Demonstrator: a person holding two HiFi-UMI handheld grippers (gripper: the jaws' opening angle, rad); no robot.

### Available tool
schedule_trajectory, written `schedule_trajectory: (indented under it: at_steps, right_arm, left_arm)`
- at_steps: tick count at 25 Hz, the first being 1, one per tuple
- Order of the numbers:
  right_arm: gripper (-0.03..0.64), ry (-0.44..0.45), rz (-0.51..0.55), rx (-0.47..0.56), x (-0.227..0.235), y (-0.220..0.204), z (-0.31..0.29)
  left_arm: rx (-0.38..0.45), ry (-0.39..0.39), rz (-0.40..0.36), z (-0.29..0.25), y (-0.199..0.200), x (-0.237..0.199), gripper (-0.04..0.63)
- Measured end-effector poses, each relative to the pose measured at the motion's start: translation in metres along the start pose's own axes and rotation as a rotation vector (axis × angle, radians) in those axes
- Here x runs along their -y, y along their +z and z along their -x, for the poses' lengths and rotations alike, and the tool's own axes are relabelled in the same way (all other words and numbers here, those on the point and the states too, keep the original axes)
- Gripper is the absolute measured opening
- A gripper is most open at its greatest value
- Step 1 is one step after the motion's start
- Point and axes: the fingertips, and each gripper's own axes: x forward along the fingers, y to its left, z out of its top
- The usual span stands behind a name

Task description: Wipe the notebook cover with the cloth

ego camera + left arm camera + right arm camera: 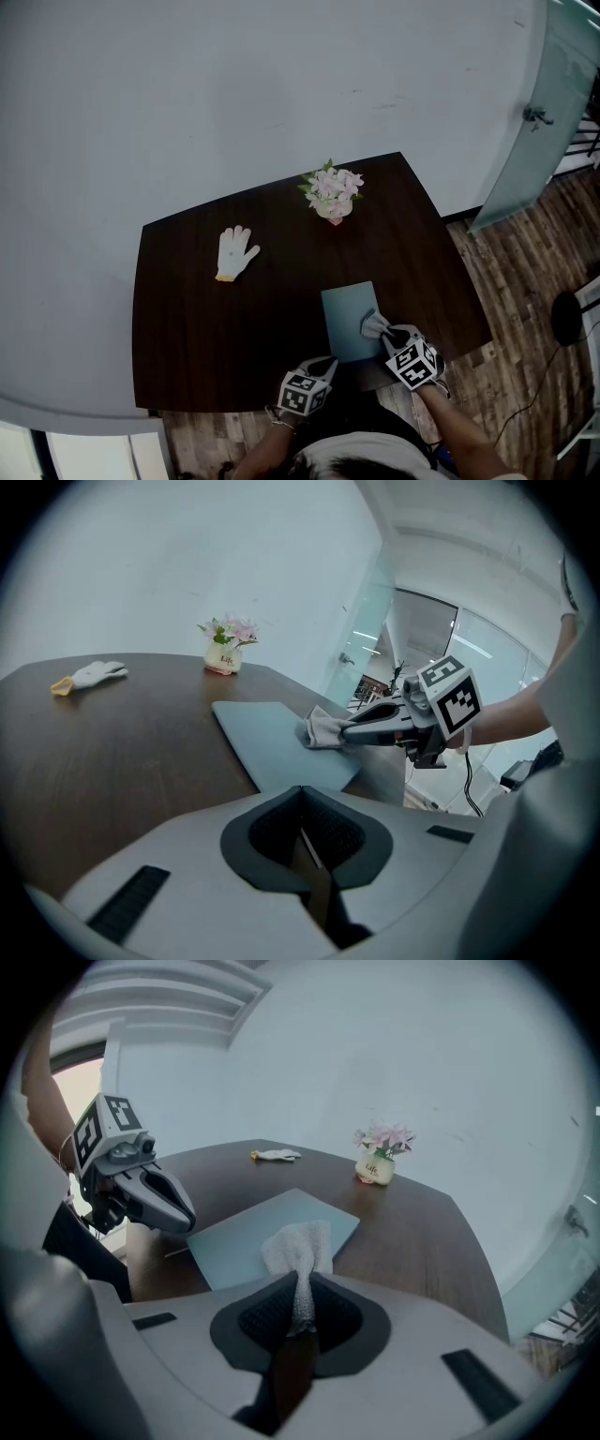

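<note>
A pale blue-grey notebook (350, 319) lies flat near the front edge of the dark wooden table (216, 328). A small grey-white cloth (374, 324) rests on the notebook's right part, pinched in my right gripper (386, 333). The cloth (298, 1246) bunches out from between the shut jaws over the notebook (251, 1236). My left gripper (323, 366) is shut and empty, at the table's front edge just left of the notebook's near corner. From the left gripper view, the notebook (272, 741), cloth (320, 729) and right gripper (349, 731) lie ahead.
A white work glove (234, 252) lies on the table's left part. A small pot of pink flowers (332, 195) stands at the back edge. Wooden floor and a glass panel (548, 112) lie to the right of the table.
</note>
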Motion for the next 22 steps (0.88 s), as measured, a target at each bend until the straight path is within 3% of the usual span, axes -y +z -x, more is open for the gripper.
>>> schedule_trajectory:
  at_steps: [5, 10, 22]
  right_arm:
    - [0.041, 0.013, -0.014, 0.116, -0.007, 0.028, 0.014]
    - [0.041, 0.079, 0.030, 0.169, -0.033, 0.054, 0.015]
    - [0.041, 0.261, 0.214, 0.127, -0.107, 0.061, -0.007]
  left_arm:
    - [0.021, 0.013, 0.005, 0.003, 0.003, 0.003, 0.017]
    - [0.035, 0.028, 0.017, 0.008, 0.003, 0.002, 0.017]
    - [0.064, 0.079, 0.068, 0.027, -0.008, -0.007, 0.017]
